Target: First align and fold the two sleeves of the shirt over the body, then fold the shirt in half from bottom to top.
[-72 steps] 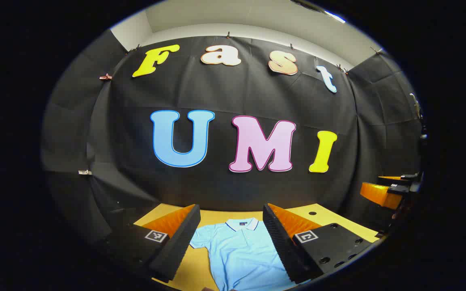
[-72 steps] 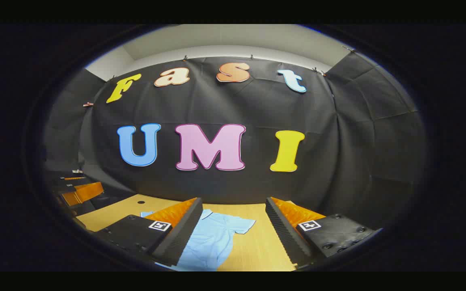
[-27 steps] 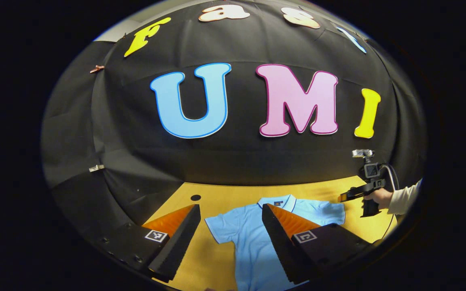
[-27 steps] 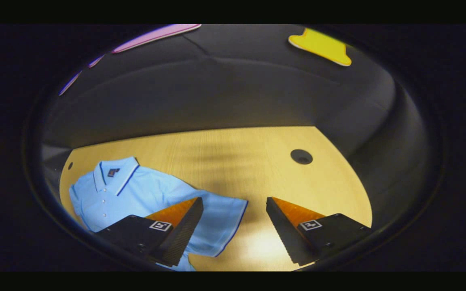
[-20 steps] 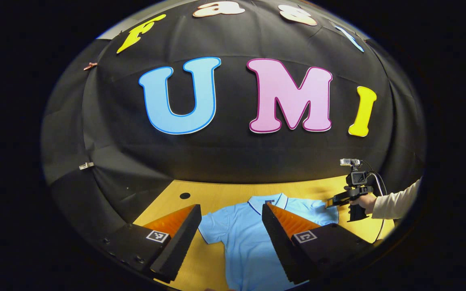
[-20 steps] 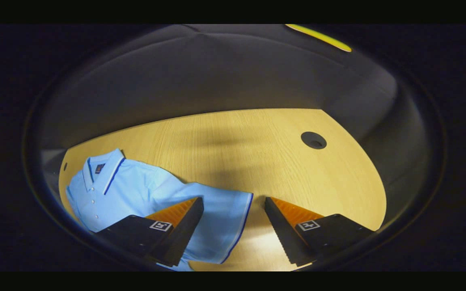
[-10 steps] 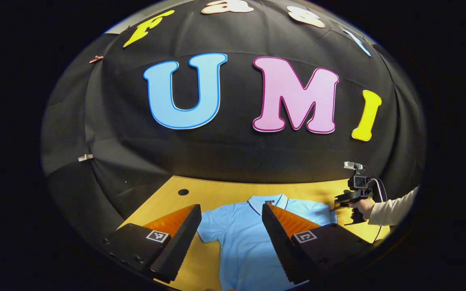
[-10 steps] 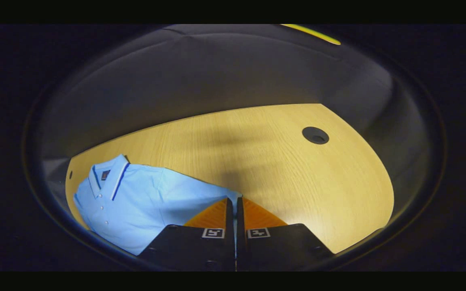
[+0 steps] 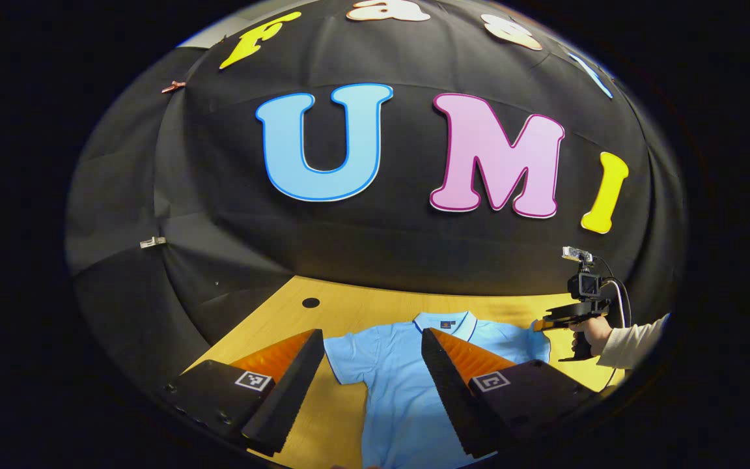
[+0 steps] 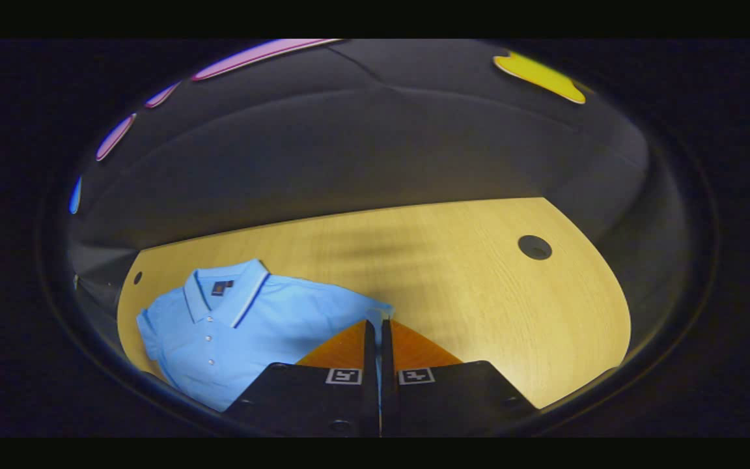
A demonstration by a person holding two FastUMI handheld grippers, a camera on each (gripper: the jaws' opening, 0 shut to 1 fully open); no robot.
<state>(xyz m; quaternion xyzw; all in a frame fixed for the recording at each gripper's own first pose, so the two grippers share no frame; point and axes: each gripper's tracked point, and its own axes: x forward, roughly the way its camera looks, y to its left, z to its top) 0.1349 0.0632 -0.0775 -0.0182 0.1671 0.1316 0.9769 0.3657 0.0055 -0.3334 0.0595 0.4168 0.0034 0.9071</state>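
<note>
Polo shirt [image 9: 407, 384], light blue, white collar with dark piping, buttoned placket: lies face up and flat on tabletop [image 10: 453, 273], collar toward booth wall, body toward operator. Right gripper [image 10: 378, 339]: fingers pressed together on hem of right sleeve [image 10: 355, 309], a thin strip of blue cloth caught between them; a second ago spread wide over that same sleeve edge, now clamped and apparently raised a little, sleeve end pulled up off the wood. Seen also from left gripper view at far right, held by a hand [image 9: 588, 331] in a pale sleeve, tips at shirt's shoulder edge. Left gripper [image 9: 372, 365]: fingers spread wide, nothing between them but air, hovering above shirt's left half, left sleeve [image 9: 342, 355] just beyond its near finger; little changed over the last seconds apart from a slight drift. Meaning for task, as judgement: first sleeve fold just begun on right side, left sleeve not yet taken, bottom-to-top fold still to come. Surface: pale wood-grain tabletop, smooth, two round cable holes [image 10: 534, 247] near far corners, otherwise bare around garment. Room: booth hung with black cloth [image 9: 232, 260] on three sides, clipped at seams.
</note>
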